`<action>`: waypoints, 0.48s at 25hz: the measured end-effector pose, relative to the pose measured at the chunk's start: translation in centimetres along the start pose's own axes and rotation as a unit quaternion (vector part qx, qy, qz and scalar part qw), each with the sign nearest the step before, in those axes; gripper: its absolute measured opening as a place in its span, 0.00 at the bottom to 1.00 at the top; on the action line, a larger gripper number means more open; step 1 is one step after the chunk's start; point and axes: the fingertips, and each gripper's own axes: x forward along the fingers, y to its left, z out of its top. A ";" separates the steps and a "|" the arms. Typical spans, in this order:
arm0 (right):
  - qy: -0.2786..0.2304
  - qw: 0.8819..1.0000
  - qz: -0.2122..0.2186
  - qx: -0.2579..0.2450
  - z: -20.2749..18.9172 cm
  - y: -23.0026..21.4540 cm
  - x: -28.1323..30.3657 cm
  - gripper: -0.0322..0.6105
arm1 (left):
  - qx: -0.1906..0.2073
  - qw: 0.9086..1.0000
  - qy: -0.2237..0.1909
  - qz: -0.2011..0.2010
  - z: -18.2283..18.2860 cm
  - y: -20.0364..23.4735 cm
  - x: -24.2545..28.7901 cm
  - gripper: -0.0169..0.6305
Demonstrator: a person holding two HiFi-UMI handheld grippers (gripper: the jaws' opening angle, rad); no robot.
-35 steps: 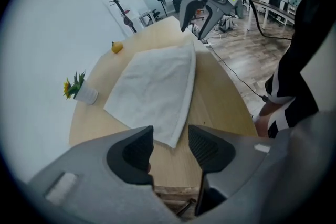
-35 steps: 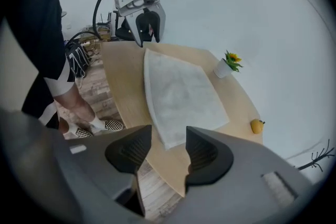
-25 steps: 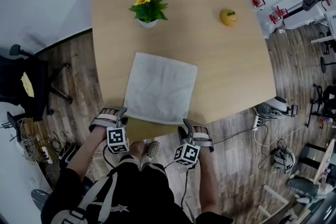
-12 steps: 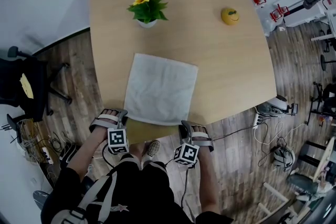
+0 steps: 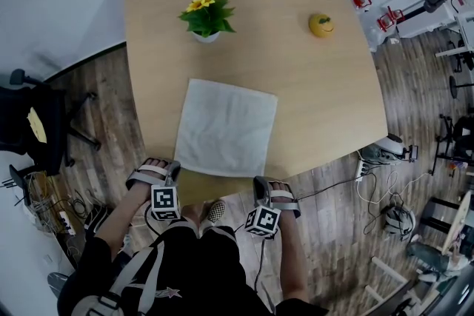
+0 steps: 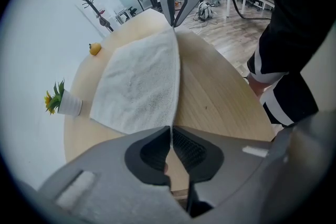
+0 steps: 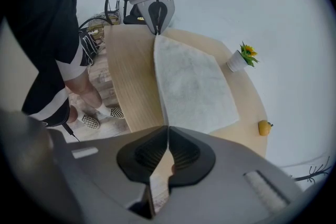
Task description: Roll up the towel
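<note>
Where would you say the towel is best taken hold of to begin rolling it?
At its two near corners, coming steeply from above on the person's side. The towel lies flat with its near edge by the table edge, so the corners offer a pinchable lip. The left gripper and right gripper are closing their fingers on those corners.

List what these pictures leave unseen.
- Head view: left gripper and right gripper, jaws closing on near corners of the towel, hide their tips beneath their own bodies.
- Gripper views: how much towel the pads pinch; jaw bodies cover it.
- Yellow object: too small to identify.
</note>
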 end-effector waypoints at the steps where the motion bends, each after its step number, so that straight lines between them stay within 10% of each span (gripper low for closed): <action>1: 0.001 1.000 0.001 0.002 -0.1 0.2 -0.2 0.07 | -0.001 1.000 -0.003 -0.002 0.1 -0.1 -0.2 0.07; 12: 0.005 1.000 0.003 0.012 -1.3 0.9 -1.7 0.07 | -0.010 1.000 -0.015 -0.008 1.6 -1.1 -1.8 0.07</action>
